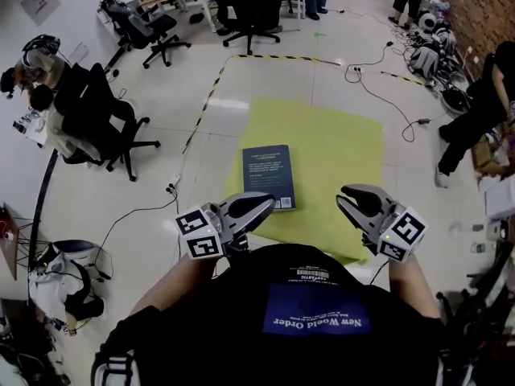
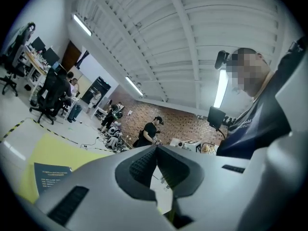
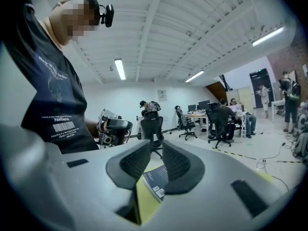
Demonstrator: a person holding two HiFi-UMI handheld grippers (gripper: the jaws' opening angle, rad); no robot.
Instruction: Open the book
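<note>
Print on the book [image 1: 269,177] is too small to read. In the right gripper view, fingers [image 3: 177,165] hide most of its cover.

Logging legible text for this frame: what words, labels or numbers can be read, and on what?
"New World Order": on the person's shirt, upside down in the head view.
Print by the barcode on the shirt: too small to read.
Cover of the book: lines of print, too small to read.
Nothing else is legible.
</note>
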